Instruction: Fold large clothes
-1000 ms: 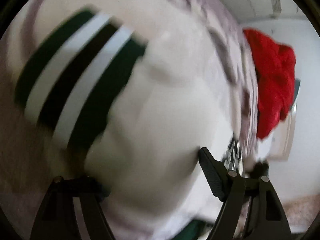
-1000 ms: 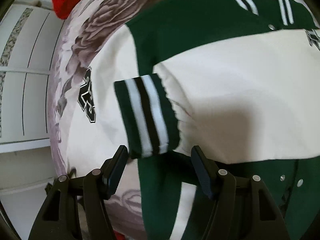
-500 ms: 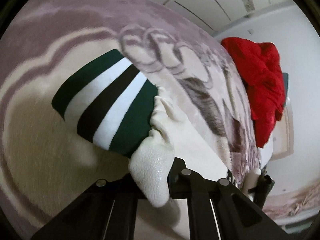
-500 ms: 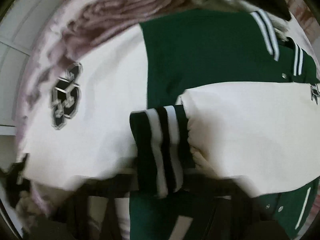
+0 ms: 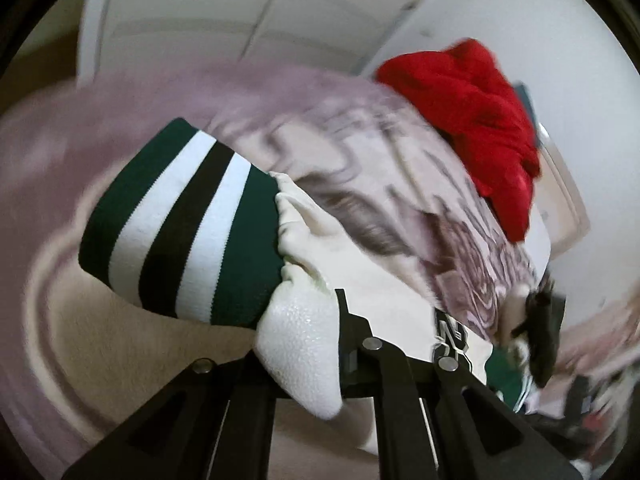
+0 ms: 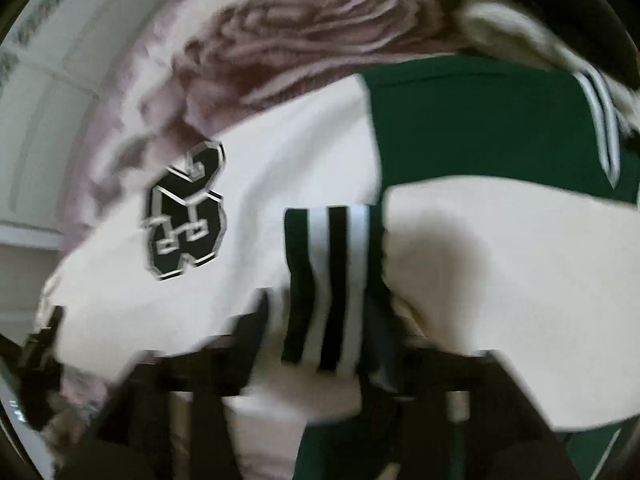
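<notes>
Fabric fills the nearest part of both views. In the left wrist view, the left hand-held gripper (image 5: pixel 304 344) is clamped on the cream sleeve (image 5: pixel 298 344) of a green-and-cream jacket (image 6: pixel 472 128), just behind the striped cuff (image 5: pixel 184 228), which sticks out past the jaws. In the right wrist view, heavily blurred, the right hand-held gripper (image 6: pixel 320 344) sits at the other striped cuff (image 6: pixel 328 280); its jaws seem to bracket that cuff, but I cannot tell whether they are closed on it.

Beyond the grippers, the jacket lies spread on a bed covered by a mauve flowered blanket (image 5: pixel 400 168), front up, with a black number patch (image 6: pixel 186 212) on one cream sleeve. The sleeve by the right gripper is laid across the green body.

Judging by this, the step in hand is bringing the sleeves in over the body. To do it well, the left sleeve should be carried low and flat, laid straight across the chest so it matches the other, and released only once the cuff rests without bunching. Holding behind the cuff risks the cuff flopping under, so a slight outward tug before setting down would help.

Farthest off, a red garment (image 5: pixel 472 120) is heaped at the bed's far edge, against a pale wall.
</notes>
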Available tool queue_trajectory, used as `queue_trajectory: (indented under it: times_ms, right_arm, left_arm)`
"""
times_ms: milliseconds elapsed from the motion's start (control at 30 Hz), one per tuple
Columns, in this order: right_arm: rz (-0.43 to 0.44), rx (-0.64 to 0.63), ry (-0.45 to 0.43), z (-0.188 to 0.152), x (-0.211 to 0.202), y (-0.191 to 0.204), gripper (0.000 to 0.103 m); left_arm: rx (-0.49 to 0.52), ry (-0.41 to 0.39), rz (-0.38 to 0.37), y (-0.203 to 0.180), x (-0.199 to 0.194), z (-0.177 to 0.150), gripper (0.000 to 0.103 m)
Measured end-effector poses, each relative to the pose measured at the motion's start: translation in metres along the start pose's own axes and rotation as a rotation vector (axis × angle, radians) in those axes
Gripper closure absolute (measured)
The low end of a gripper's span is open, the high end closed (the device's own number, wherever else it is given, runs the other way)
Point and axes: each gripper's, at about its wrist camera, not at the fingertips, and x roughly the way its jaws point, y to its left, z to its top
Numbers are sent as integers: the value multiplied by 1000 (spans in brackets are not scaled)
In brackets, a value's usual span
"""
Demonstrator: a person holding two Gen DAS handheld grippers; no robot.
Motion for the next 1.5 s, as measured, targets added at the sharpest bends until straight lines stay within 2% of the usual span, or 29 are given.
queue_trajectory:
  times_ms: [33, 100, 200, 233, 300, 400, 467, 600, 667, 800, 867, 1000, 1067, 1100, 1167, 1200, 1233, 1267, 1300, 1367, 1433, 1467, 1500]
  right_arm:
    - [15, 15, -20, -7, -14, -11, 40]
    - [-54, 36, -47, -22, -31, -30, 40]
    - [-223, 27, -85, -47, -47, -64, 39]
    - [-241, 58, -73, -54, -50, -80, 39]
    - [-230, 142, -46, -65, -57, -114, 39]
    - [-206, 245, -34, -82, -77, -164, 39]
    - [-193, 304, -32, -96, -93, -196, 39]
    - [-153, 415, -10, -120, -114, -266, 39]
    - [-151, 451, -11, -130, -126, -304, 39]
    - [-175, 512, -37, -154, -152, -372, 39]
    - [-180, 546, -39, -168, -161, -405, 39]
    - [-158, 608, -29, -193, -174, -463, 39]
    - [-113, 645, -32, -204, -181, -486, 39]
    - [-72, 666, -43, -211, -188, -497, 39]
    - [5, 693, -66, -216, -194, -508, 39]
    - [57, 711, -74, -218, -197, -514, 39]
    - [111, 739, -82, -220, -200, -522, 39]
    - [149, 768, -92, -220, -204, -530, 39]
    - [170, 783, -101, -219, -205, -531, 37]
    - [247, 792, -142, -207, -209, -531, 34]
    - [291, 770, -171, -188, -208, -513, 33]
    - [304, 754, -177, -180, -206, -508, 32]
    - [314, 732, -178, -169, -204, -503, 31]
  left_arm:
    - [41, -18, -3, -14, -6, 2, 99]
    - [125, -54, -29, -49, -21, 7, 99]
    - [209, -78, -75, -95, -37, 10, 99]
    - [246, -80, -98, -117, -42, 9, 99]
    - [310, -70, -132, -156, -48, 3, 99]
    - [430, -27, -195, -230, -50, -24, 99]
    - [506, 36, -236, -282, -43, -56, 99]
    - [661, 193, -328, -385, -21, -152, 99]
    - [714, 268, -361, -422, -8, -199, 99]
    - [854, 428, -384, -496, 28, -313, 99]
    - [890, 481, -376, -519, 41, -355, 99]
    - [1023, 585, -270, -547, 69, -426, 95]
    - [1037, 607, -236, -550, 75, -441, 93]
    - [1034, 602, -224, -551, 75, -444, 89]
    - [1019, 595, -236, -554, 75, -439, 73]
    - [1008, 587, -242, -552, 70, -441, 55]
    - [1002, 583, -244, -552, 67, -438, 25]
    - [993, 571, -249, -553, 62, -431, 13]
    - [981, 544, -255, -552, 59, -425, 9]
    - [961, 506, -236, -547, 51, -407, 9]
    - [921, 473, -201, -528, 42, -377, 9]
    - [910, 451, -173, -518, 39, -366, 9]
    - [906, 418, -116, -503, 39, -350, 9]
